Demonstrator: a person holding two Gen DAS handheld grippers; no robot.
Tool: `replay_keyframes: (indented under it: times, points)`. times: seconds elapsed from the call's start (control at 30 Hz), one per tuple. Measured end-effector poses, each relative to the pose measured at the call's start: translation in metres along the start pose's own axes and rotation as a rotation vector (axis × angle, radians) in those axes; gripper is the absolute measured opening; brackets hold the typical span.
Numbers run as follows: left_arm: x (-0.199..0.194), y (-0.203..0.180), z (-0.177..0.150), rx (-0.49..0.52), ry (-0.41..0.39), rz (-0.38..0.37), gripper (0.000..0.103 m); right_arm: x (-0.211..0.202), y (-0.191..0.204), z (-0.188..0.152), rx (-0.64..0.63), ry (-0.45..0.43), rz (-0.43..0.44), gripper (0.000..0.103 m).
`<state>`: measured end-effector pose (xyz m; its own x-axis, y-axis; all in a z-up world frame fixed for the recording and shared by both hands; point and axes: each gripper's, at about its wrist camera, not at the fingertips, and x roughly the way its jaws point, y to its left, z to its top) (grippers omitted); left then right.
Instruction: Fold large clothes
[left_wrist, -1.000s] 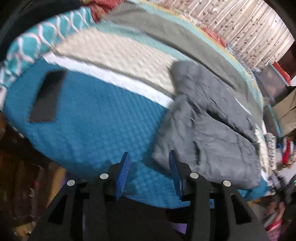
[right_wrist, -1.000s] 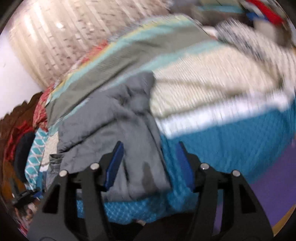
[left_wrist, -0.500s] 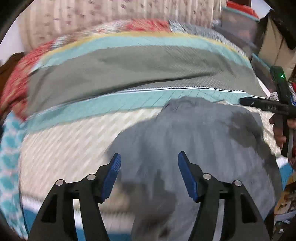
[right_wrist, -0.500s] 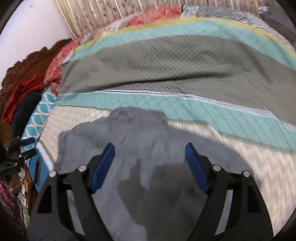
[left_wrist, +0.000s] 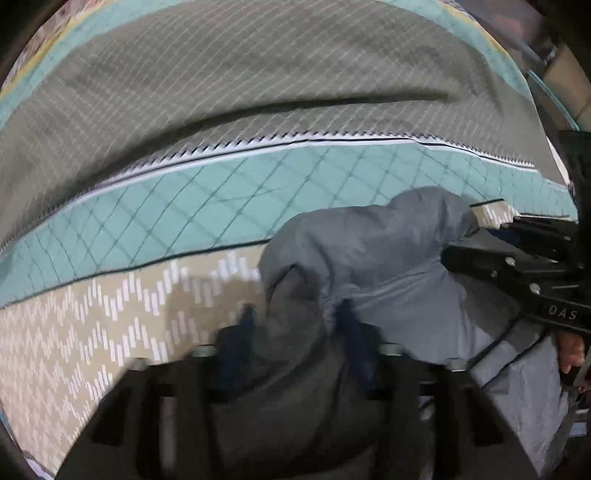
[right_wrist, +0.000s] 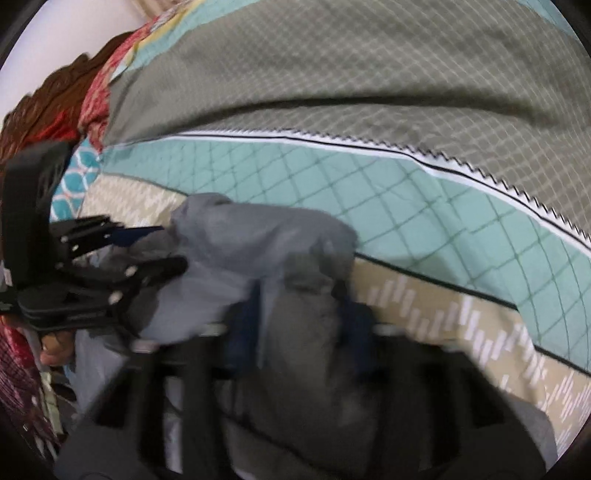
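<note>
Fabric fills both tools. The right tool (right_wrist: 299, 325) is closing, and a bunched ridge of the grey garment (right_wrist: 258, 236) sits between its blue pads (right_wrist: 243, 325); the frame is blurred, so whether the pads already bite firmly is hard to say. The left tool (left_wrist: 295, 343) has its blue pads narrowed around another bunch of the same garment, apparently pinching it, though blur softens that view too. Each tool shows in the other's camera: the right tool (left_wrist: 517, 273) comes in from the side beside a hand (left_wrist: 570, 350), and the left tool (right_wrist: 110, 273) likewise.

The garment lies crumpled on the bed, on the quilt (left_wrist: 184, 206) with its teal band and beige zigzag strip, its upper end heaped into a rounded lump near the teal band.

The risks, as I judge them: each tool seems to hold a thick wad rather than one clean edge, so several layers may lift together and the fold may come out lopsided or twisted. A grip that closes on a loose ridge may slip as the cloth takes weight. The two tools sit near each other, so pulling apart unevenly could drag the garment across the quilt. A pad could also snag the quilt beneath.
</note>
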<state>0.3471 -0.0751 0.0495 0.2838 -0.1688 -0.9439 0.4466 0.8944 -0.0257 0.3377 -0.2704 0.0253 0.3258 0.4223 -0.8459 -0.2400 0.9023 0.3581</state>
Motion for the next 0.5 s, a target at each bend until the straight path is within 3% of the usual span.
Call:
replay_keyframes:
  times: [0.03, 0.13, 0.3, 0.4, 0.5]
  points:
    - [-0.005, -0.006, -0.002, 0.017, -0.011, 0.012, 0.000, -0.004, 0.004, -0.001, -0.016, -0.012, 0.005, 0.011]
    - [-0.031, -0.018, -0.007, 0.042, -0.073, 0.026, 0.002, -0.036, 0.032, -0.007, -0.096, -0.094, -0.009, 0.009]
    - [-0.119, -0.025, -0.042, 0.024, -0.257, -0.012, 0.002, -0.120, 0.099, -0.046, -0.318, -0.270, -0.082, 0.009]
    - [-0.171, -0.037, -0.087, 0.019, -0.366, -0.048, 0.002, -0.162, 0.142, -0.093, -0.442, -0.342, -0.125, 0.009]
    - [-0.209, -0.057, -0.161, 0.052, -0.432, -0.068, 0.002, -0.189, 0.172, -0.148, -0.514, -0.374, -0.132, 0.009]
